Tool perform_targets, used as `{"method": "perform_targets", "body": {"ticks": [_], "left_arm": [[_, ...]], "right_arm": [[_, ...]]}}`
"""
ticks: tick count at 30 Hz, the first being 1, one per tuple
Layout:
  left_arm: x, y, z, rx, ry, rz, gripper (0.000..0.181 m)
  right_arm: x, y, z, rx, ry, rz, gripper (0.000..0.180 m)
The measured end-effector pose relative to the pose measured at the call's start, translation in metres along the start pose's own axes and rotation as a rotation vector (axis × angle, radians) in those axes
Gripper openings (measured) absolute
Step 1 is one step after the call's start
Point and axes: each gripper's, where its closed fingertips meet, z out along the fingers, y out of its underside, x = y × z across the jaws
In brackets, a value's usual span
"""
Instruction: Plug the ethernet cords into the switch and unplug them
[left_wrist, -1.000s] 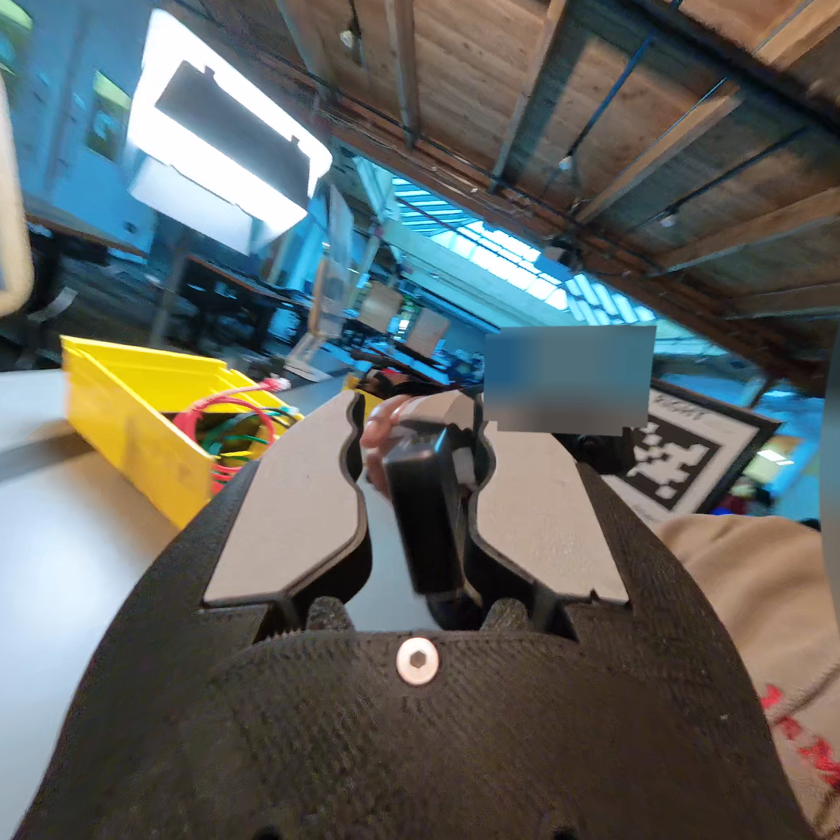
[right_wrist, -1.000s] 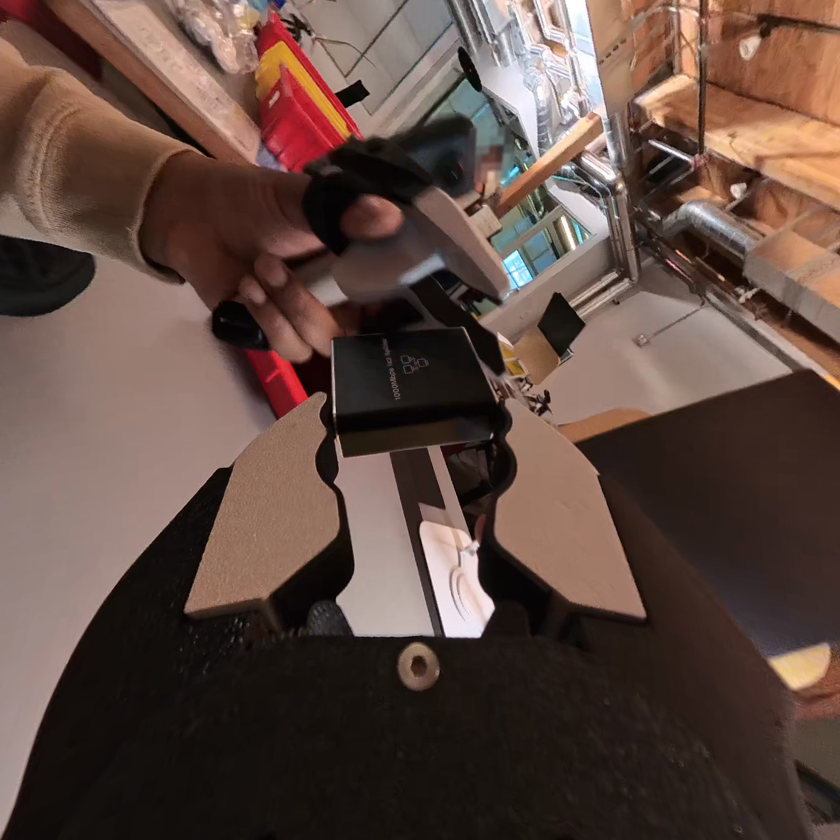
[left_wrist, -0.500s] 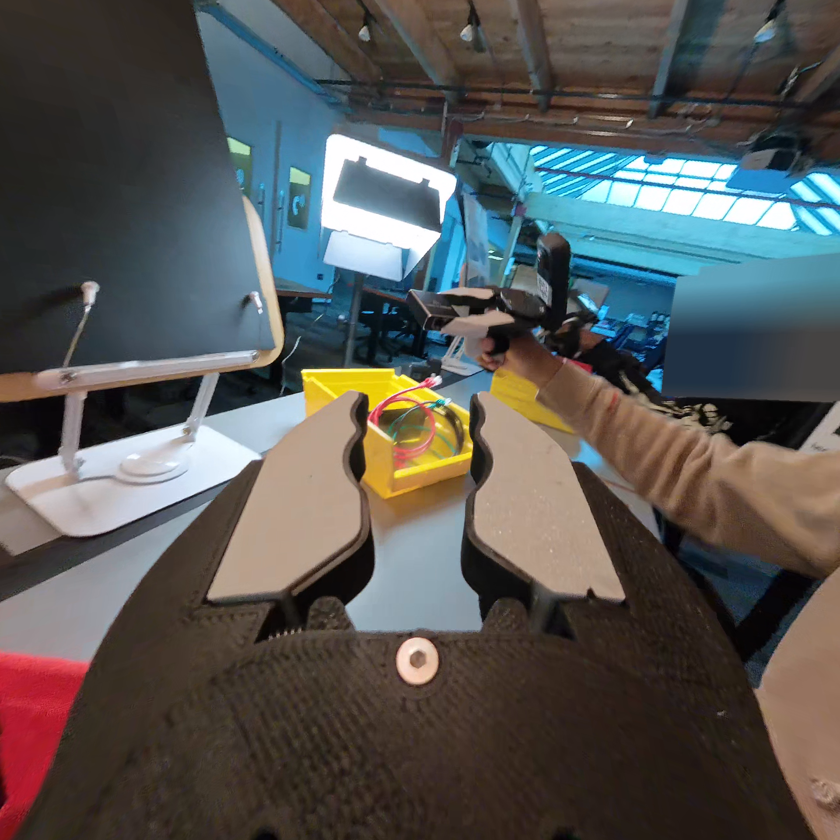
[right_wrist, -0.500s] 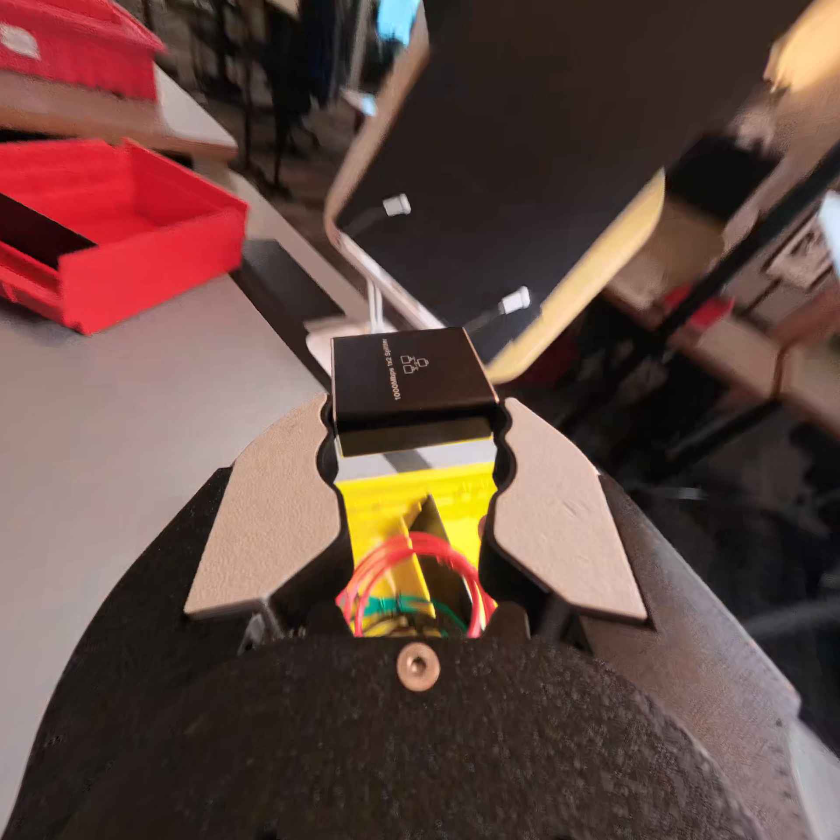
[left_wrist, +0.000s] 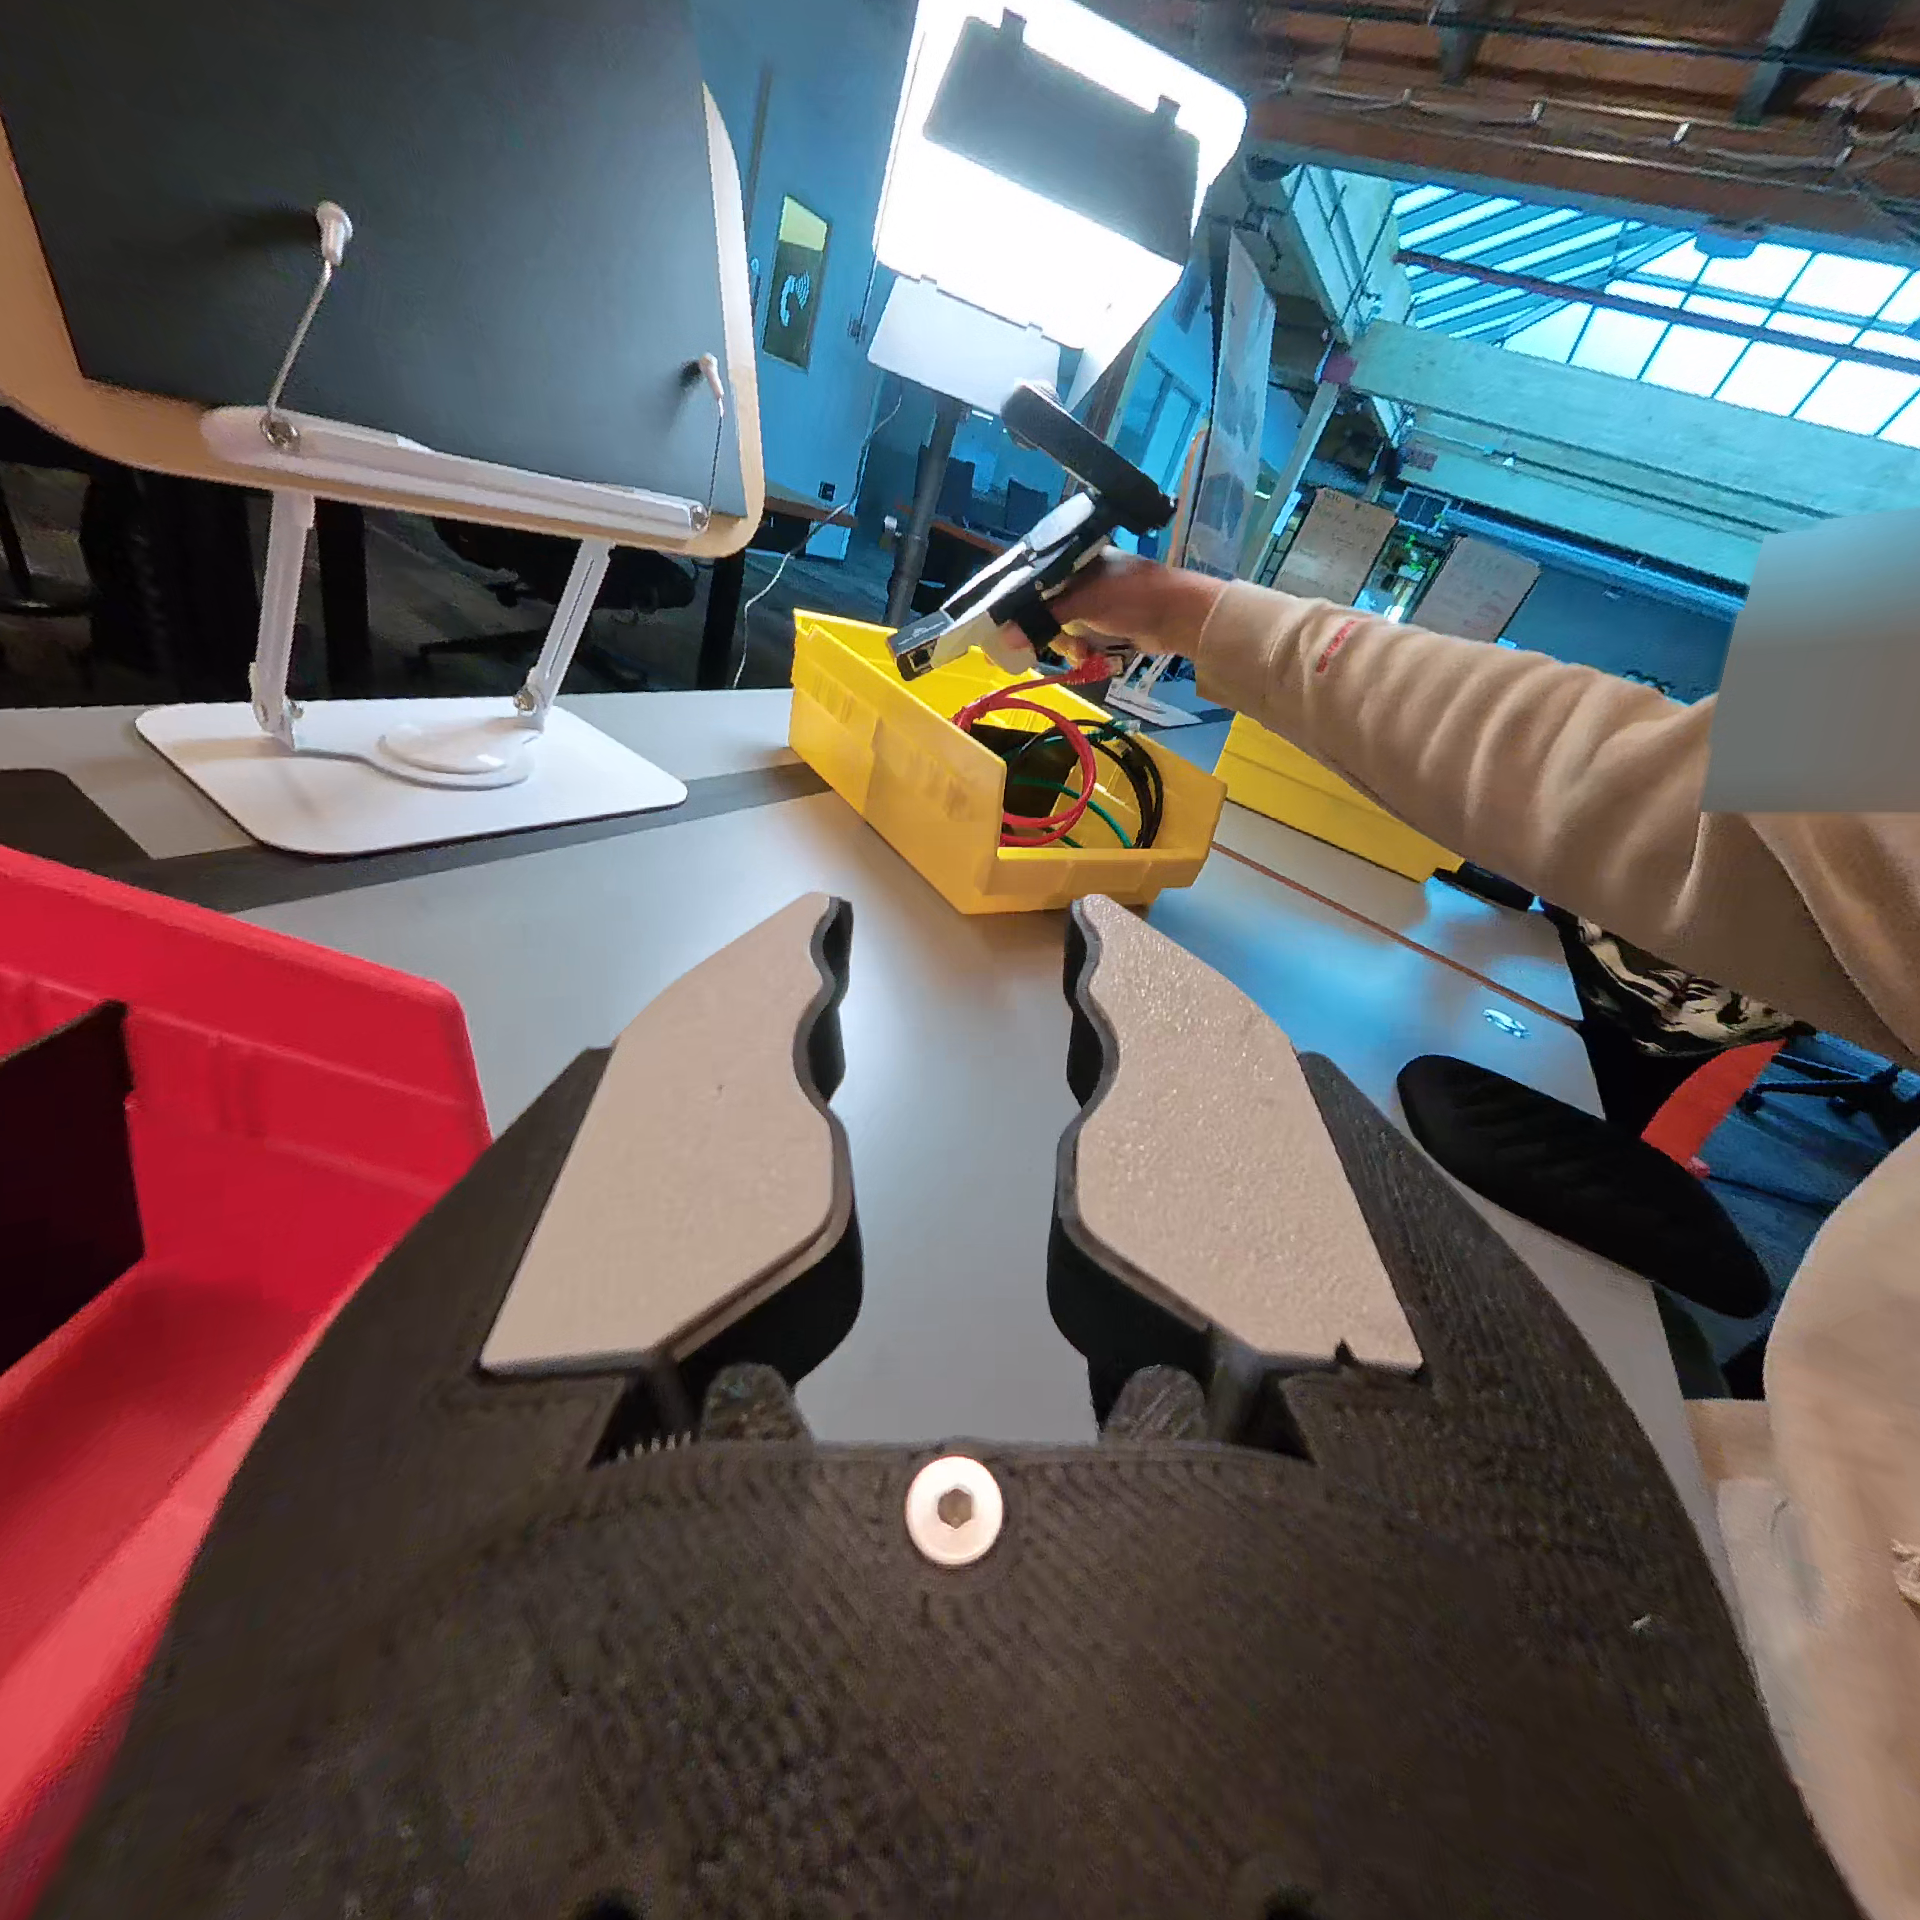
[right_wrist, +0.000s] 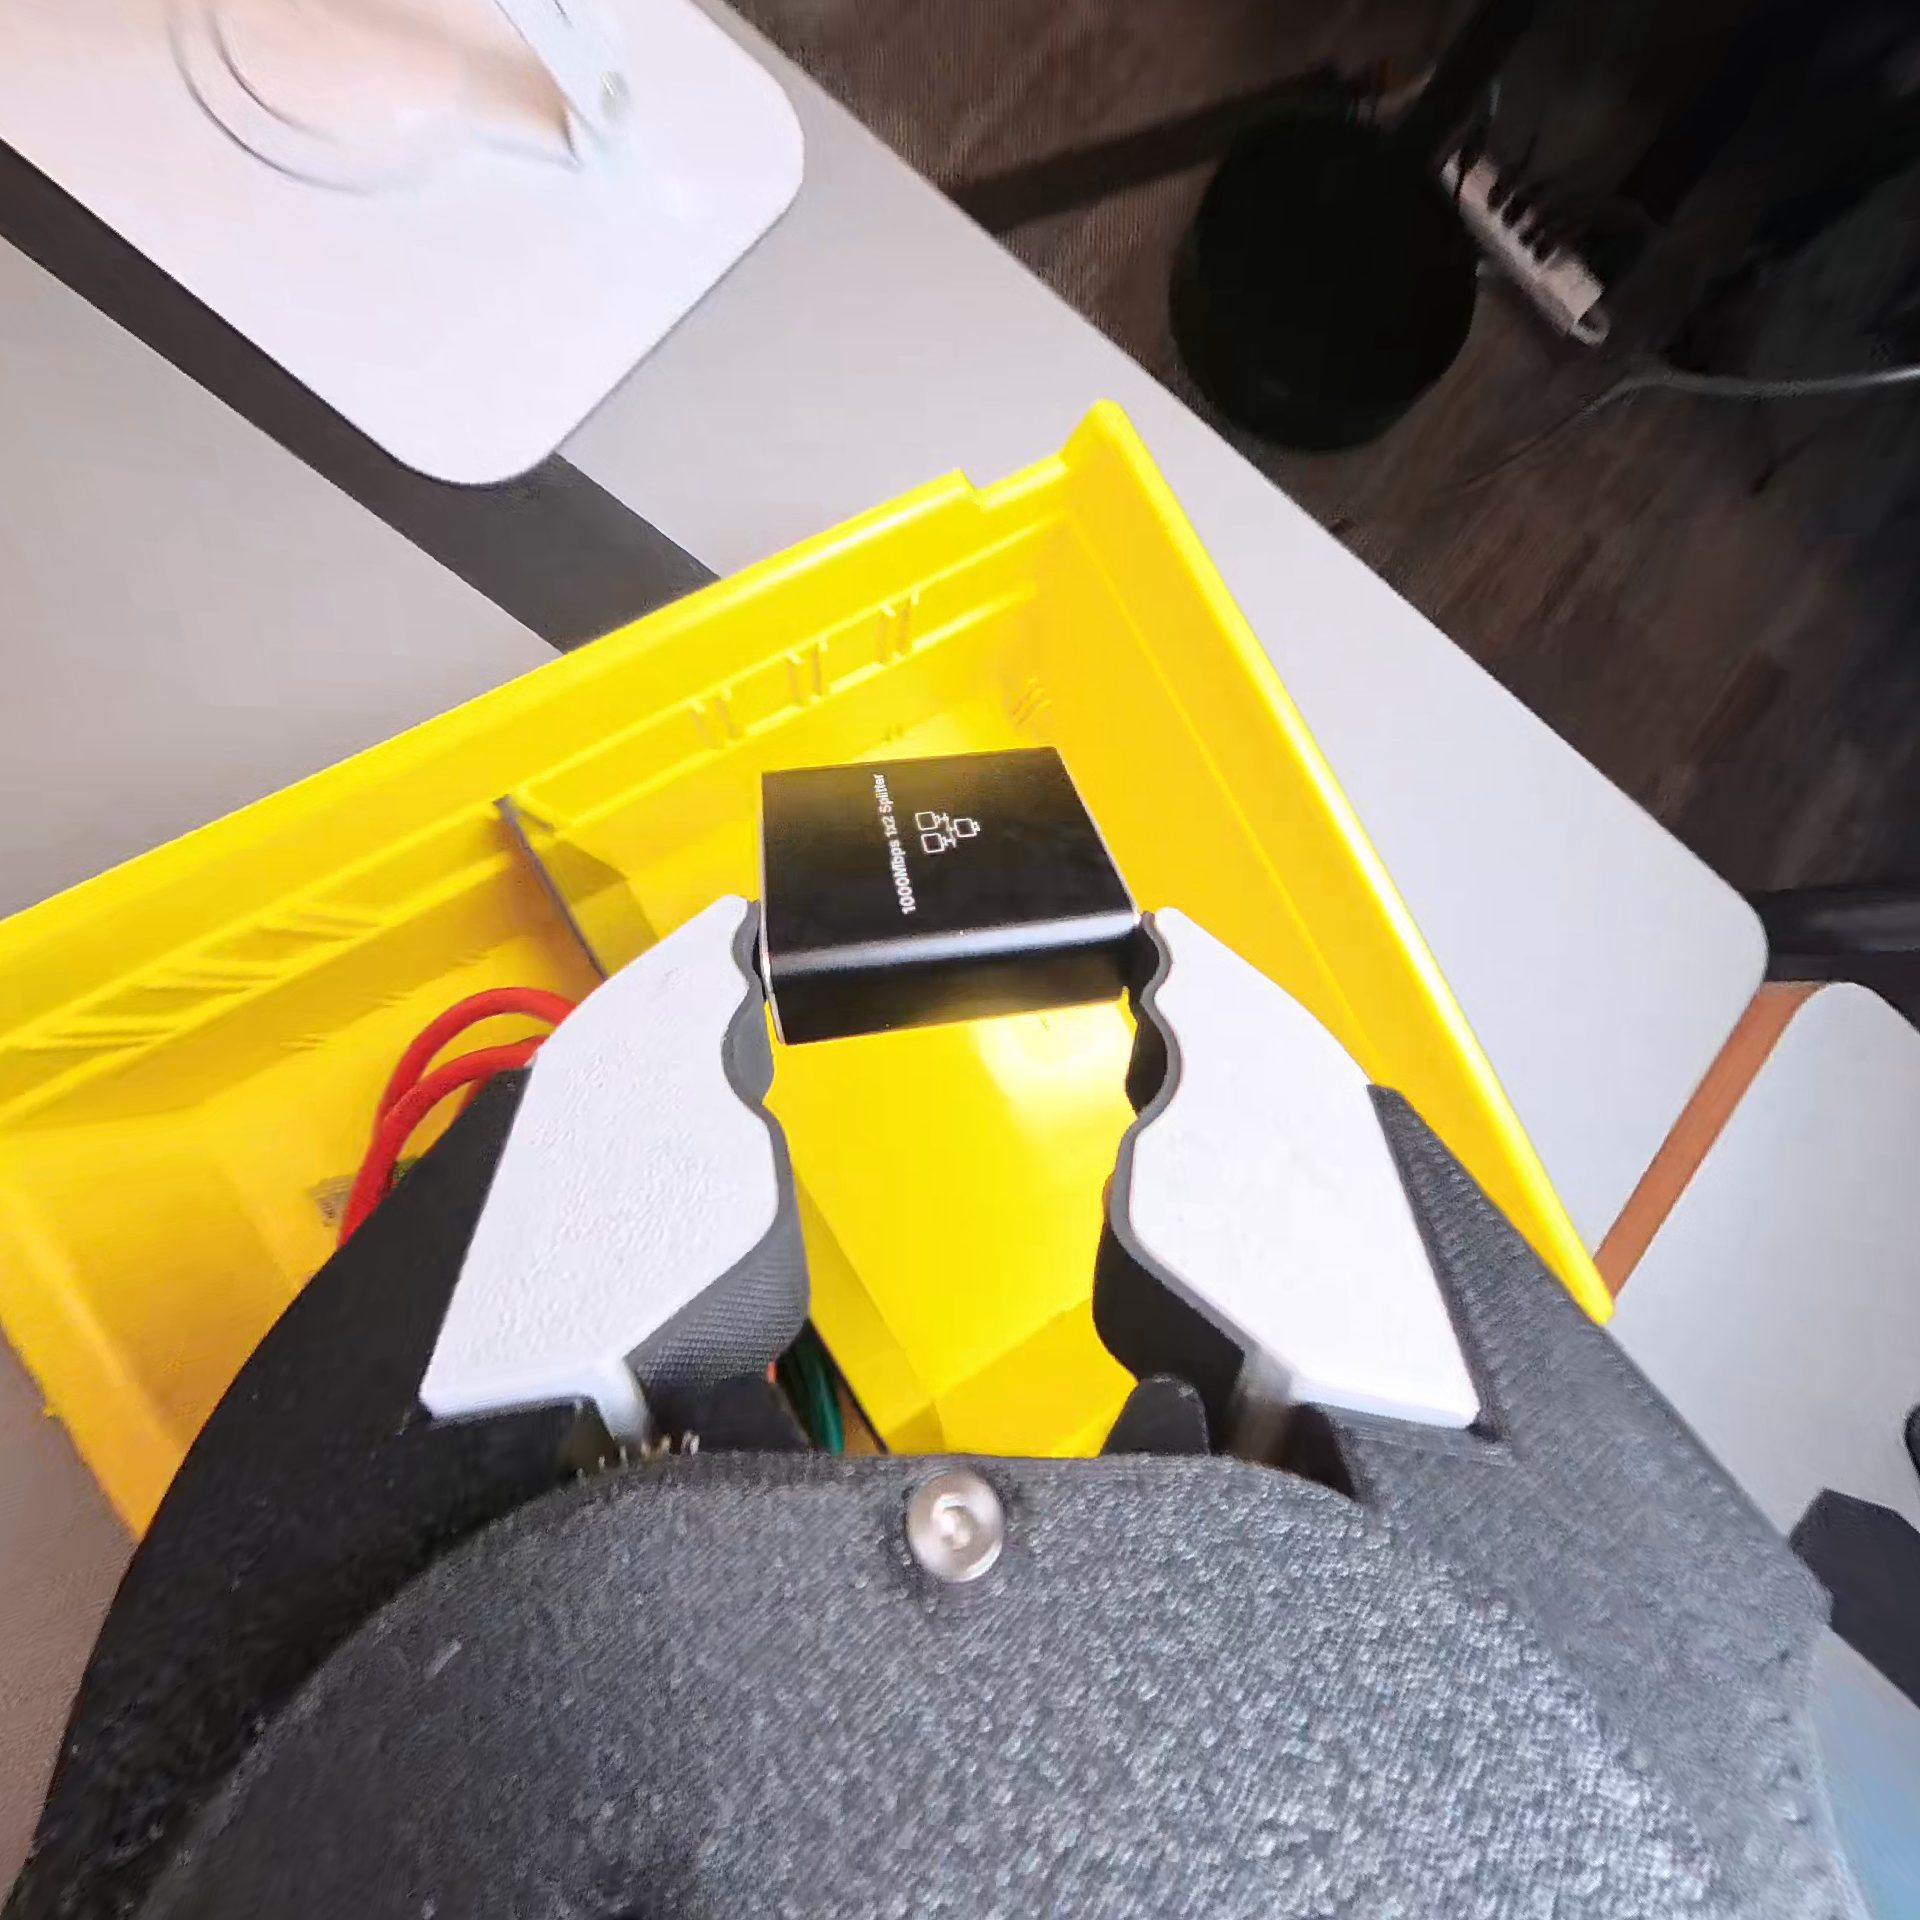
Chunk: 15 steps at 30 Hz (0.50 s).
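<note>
My right gripper (right_wrist: 948, 925) is shut on a small black switch box (right_wrist: 935, 883) and holds it over the empty end of a yellow bin (right_wrist: 1278, 748). Red cord loops (right_wrist: 447, 1049) and a green cord lie in the bin's other end, partly hidden by my fingers. In the left wrist view the right gripper (left_wrist: 925, 646) hangs over the same yellow bin (left_wrist: 894, 769), which holds red (left_wrist: 1049, 769), green and black cords. My left gripper (left_wrist: 951, 935) is open and empty above the grey table (left_wrist: 582, 935), short of the bin.
A red bin (left_wrist: 208, 1143) sits at the near left. A white stand (left_wrist: 416, 769) carrying a dark board stands at the back left; its base also shows in the right wrist view (right_wrist: 416, 208). A second yellow bin (left_wrist: 1330, 810) lies behind the person's sleeve (left_wrist: 1507, 769). The table edge runs at right. Some 50 cm of space lies between my two pairs of fingers.
My right gripper swung away from the left one with the switch and came down over the yellow bin. My left gripper pulled back and tilted down toward the table, open and empty.
</note>
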Motion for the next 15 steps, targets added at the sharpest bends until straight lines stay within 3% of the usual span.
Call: {"method": "perform_targets", "body": {"ticks": [1, 6, 15], "left_arm": [[-0.001, 0.003, 0.001, -0.006, 0.0, 0.0, 0.04], [-0.003, 0.012, 0.001, -0.024, -0.008, 0.022, 0.039], [-0.008, 0.022, 0.002, -0.047, -0.01, 0.014, 0.037]], "right_arm": [[0.001, 0.0, 0.007, -0.032, -0.011, -0.005, 0.067], [0.002, 0.008, 0.034, -0.159, -0.102, -0.036, 0.067], [0.001, 0.029, 0.064, -0.175, -0.182, -0.102, 0.067]]}}
